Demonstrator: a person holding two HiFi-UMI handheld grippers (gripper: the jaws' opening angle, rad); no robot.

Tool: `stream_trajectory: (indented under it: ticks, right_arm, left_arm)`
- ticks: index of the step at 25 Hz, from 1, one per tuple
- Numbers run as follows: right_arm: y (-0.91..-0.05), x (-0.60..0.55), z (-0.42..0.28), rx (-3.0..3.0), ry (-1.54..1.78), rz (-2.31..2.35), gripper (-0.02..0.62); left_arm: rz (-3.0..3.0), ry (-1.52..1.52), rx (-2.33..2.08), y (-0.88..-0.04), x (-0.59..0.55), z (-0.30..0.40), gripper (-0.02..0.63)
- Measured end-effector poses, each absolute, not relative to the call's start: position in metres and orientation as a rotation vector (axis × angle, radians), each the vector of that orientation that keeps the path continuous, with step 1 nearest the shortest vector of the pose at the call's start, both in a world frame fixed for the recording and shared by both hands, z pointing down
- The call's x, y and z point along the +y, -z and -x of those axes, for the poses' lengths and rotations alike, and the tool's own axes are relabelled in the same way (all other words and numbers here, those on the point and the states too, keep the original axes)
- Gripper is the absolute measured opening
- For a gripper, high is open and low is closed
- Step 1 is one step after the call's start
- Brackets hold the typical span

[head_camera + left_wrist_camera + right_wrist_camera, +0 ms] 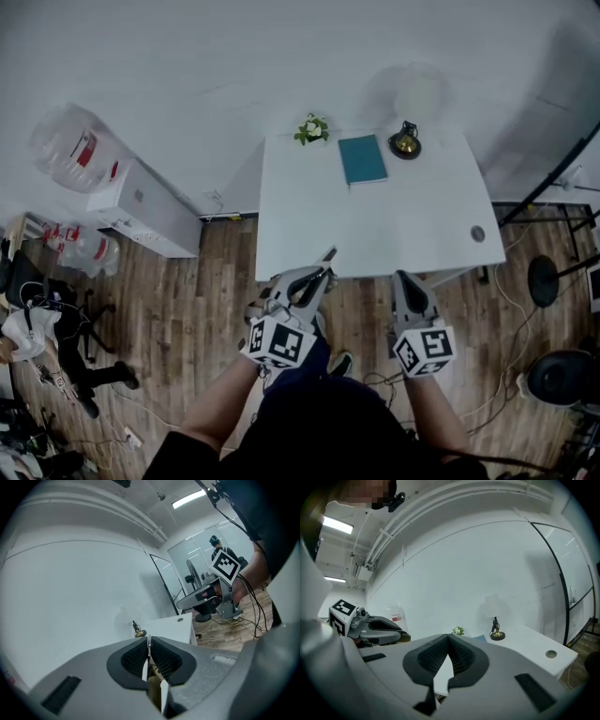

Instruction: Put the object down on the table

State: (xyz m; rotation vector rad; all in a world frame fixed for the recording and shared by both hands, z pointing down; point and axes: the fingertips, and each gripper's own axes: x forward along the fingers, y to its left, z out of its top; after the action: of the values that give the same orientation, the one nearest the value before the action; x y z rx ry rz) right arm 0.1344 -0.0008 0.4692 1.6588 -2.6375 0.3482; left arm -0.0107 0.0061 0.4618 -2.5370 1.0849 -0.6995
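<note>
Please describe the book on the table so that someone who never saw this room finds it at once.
Find the white table against the far wall. Along its far edge are a small green plant, a book and a brass-based lamp. The book is the middle one, the only flat, teal rectangle there.

Left gripper [149,643] jaws pinch a thin object [153,686]; table [171,625] beyond.

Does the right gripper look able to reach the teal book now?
Probably yes. The right gripper hovers at the near edge of the table, and nothing stands between it and the teal book; its shut fingers would need opening.
</note>
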Motion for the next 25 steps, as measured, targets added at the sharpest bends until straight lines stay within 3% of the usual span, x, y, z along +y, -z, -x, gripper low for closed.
stream_trajectory:
  ticks: [10, 25]
  right_arm:
    - [-0.482, -0.068, -0.156, -2.523, -0.351, -1.708, 0.006]
    - [-0.484, -0.174, -0.114, -2.447, -0.333, -1.686, 0.006]
  left_arm:
    - [2.628, 0.686, 1.036, -0.497, -0.078, -0.004, 0.026]
    - [2.703, 0.697, 1.04, -0.541, -0.201, 0.027, 0.026]
